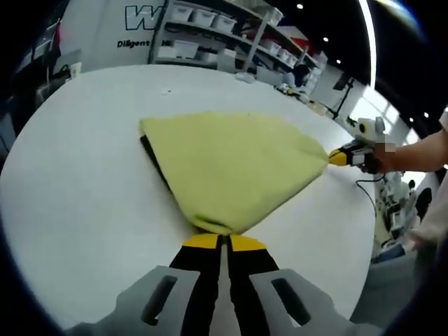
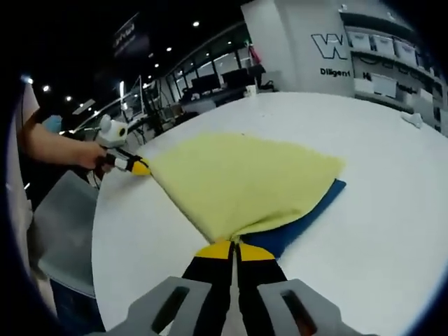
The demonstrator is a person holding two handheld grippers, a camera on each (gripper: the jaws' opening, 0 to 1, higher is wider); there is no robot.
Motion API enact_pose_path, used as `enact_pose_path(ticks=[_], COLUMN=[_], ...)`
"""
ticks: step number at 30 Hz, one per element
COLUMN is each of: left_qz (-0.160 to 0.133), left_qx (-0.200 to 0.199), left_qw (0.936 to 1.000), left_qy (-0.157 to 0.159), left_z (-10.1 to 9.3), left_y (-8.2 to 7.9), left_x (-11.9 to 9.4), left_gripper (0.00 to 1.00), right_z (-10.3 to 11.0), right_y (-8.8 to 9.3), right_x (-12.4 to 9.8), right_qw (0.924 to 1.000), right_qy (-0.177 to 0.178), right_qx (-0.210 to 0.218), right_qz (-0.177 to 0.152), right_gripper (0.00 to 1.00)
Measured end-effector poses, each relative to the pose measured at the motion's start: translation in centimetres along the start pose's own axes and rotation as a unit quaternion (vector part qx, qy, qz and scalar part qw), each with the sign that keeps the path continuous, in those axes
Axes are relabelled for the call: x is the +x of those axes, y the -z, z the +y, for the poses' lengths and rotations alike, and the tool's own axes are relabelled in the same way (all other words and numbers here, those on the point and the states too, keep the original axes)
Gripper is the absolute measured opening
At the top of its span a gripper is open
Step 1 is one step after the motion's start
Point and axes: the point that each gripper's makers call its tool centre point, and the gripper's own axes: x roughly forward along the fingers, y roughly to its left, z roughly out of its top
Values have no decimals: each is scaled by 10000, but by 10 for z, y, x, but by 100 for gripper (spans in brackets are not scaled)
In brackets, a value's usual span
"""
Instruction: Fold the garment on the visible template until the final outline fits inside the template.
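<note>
Two corners of the yellow garment (image 1: 234, 164) are pinched at once: in the left gripper view my left gripper (image 1: 224, 243) has its jaws closed on the near corner directly ahead of its tips, and the right gripper (image 1: 339, 157) shows far off to the right, clamped on the opposite corner. In the right gripper view the arrangement mirrors: the right gripper's jaws are closed on a corner at their tips, and the left gripper sits out to the left on the far one. Between the two holds the cloth fans out ahead of each tool over the white table (image 1: 77, 182), covering most of the dark blue template (image 2: 308, 217), whose edge shows beyond the fabric to the right of my right jaws and as a thin dark strip (image 1: 155, 162) to the left of my left jaws. I judge the garment to be light, soft and limp, with a slightly fuzzy weave that should not slip from the pads; it will sag and crease where unsupported, so corners and hems are the places to hold it. Its surface is plain pale yellow-green, smooth apart from shallow wrinkles radiating from each pinch, with a rounded far edge.
</note>
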Motion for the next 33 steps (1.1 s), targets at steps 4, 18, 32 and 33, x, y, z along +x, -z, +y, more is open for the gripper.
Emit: enact_pose_path(ticks=[4,18,32,33], left_qz=[-34,-50,-68,-63], left_qx=[-56,-57,-231,-375], left_qw=[10000,10000,9997,9993], left_qy=[-14,-29,7,54], left_z=[2,2,4,0], left_y=[-1,-2,-1,-1], left_x=[-3,-9,-10,-7], left_gripper=[0,0,19,23], right_z=[-3,-9,-19,-19], right_y=[-2,9,11,11], right_x=[-7,-12,-18,-18], right_qw=[9995,9985,9971,9972], right_qy=[93,292,392,393], right_qx=[220,422,601,595], right_qz=[-209,-193,-241,-238], right_gripper=[0,0,0,0])
